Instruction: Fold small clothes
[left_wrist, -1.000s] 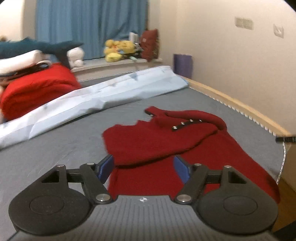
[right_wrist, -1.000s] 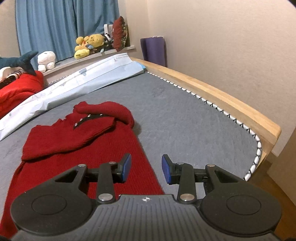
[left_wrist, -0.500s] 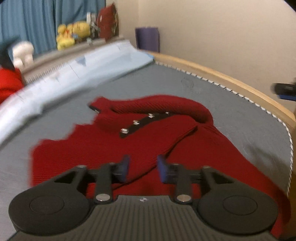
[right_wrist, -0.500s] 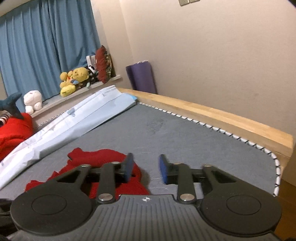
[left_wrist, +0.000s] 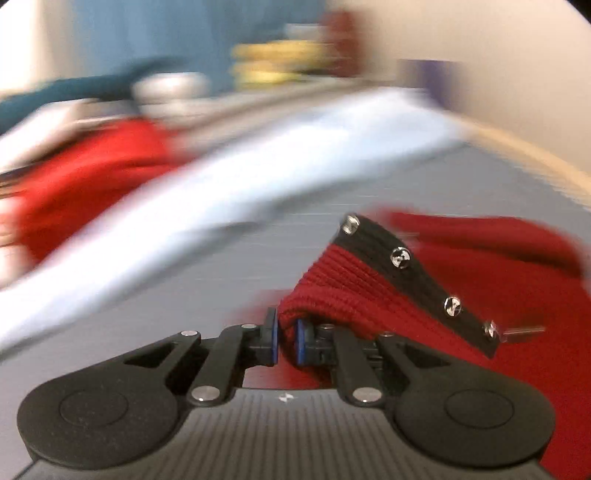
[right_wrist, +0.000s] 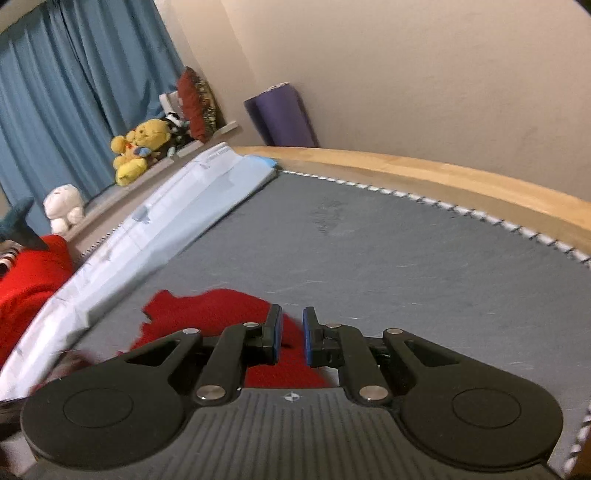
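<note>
A small red knit sweater with a black snap-button strip lies on the grey bed. My left gripper is shut on a fold of the sweater's red knit and lifts it off the bed. In the right wrist view the sweater shows just ahead of and under my right gripper. Its jaws stand a narrow gap apart, low over the sweater's right edge, with red cloth seen behind the gap. I cannot tell whether they pinch it.
A folded light blue sheet lies across the grey mattress. A red blanket pile is at left. Plush toys sit on the sill by blue curtains. A wooden bed rail and purple rolled mat are at right.
My left gripper closed on the sweater near the button strip and raised it; its view is motion-blurred. My right gripper's jaws narrowed and it dipped closer to the sweater.
</note>
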